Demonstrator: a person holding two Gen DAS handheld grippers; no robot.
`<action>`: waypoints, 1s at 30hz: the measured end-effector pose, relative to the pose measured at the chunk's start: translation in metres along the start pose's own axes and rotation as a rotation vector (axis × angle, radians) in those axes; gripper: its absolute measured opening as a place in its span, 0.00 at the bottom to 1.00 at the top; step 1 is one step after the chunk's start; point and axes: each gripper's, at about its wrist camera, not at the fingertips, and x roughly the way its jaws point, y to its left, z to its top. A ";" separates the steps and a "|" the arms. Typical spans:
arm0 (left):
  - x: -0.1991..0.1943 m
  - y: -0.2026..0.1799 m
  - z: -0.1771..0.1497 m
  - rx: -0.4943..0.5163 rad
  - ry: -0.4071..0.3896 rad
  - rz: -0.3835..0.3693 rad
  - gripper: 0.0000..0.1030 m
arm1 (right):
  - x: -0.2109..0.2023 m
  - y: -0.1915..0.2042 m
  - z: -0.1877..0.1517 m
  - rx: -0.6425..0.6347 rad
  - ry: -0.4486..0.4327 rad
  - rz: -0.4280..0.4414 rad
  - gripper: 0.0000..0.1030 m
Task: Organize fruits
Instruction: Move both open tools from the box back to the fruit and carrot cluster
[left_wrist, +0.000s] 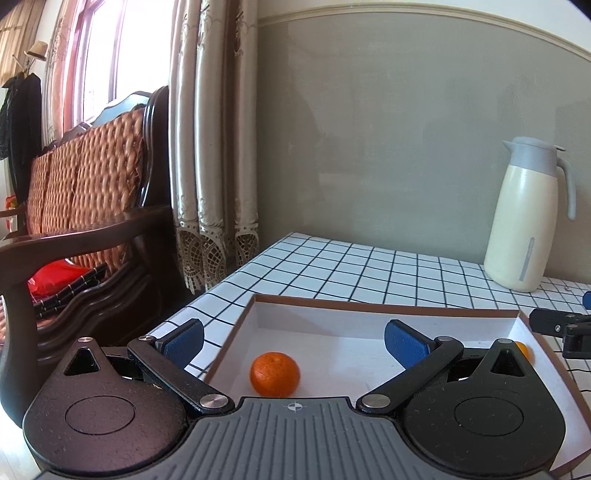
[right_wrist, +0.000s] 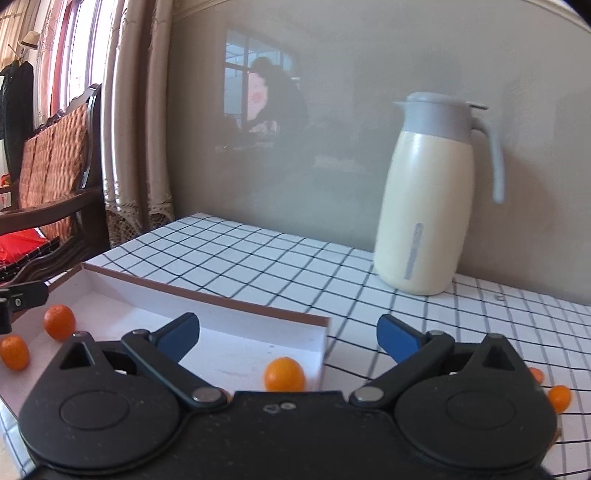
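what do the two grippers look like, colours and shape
Both are matte black. The left gripper has two round hubs, silver pivot bolts, angled link arms and blue textured pads; its centre plate is ribbed grey with a crosshair mark. The right gripper matches, with a plain black plate.

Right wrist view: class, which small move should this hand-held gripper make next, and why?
Probably swing the open right hand-held gripper right toward the loose small orange fruit on the checked tablecloth. It holds nothing, three fruits already lie in the shallow box, and this one lies outside.
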 end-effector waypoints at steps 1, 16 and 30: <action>-0.001 -0.004 0.000 0.001 0.000 -0.004 1.00 | -0.001 -0.005 -0.001 0.000 0.000 -0.013 0.94; -0.010 -0.085 0.002 0.061 0.012 -0.154 1.00 | -0.032 -0.087 -0.025 0.052 0.028 -0.178 0.94; -0.035 -0.181 -0.002 0.148 -0.031 -0.314 1.00 | -0.066 -0.151 -0.041 0.095 0.061 -0.228 0.74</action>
